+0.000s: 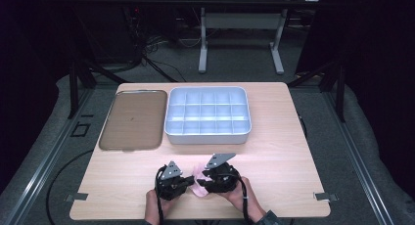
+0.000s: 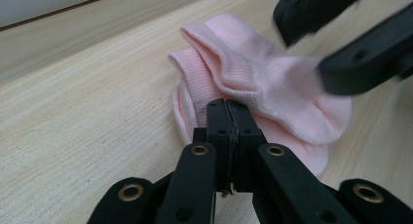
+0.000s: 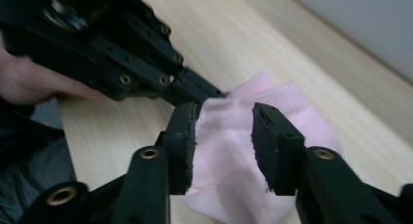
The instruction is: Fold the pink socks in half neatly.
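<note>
Left gripper (image 1: 192, 180) at 6 o'clock, jaws pressed together. Right gripper (image 1: 199, 178) just beside, toward 3 o'clock, jaws parted.

Stuff on my table & behind it

A brown flat tray (image 1: 133, 120) lies at the far left, right beside a pale blue box w/ lots of little square slots (image 1: 208, 115). Past my wood table (image 1: 284, 151) there's a grey floor w/ black cables (image 1: 151, 56) & another table's white legs (image 1: 202, 44).

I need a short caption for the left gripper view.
Left claw pinches a pink sock on the wooden table.
</note>
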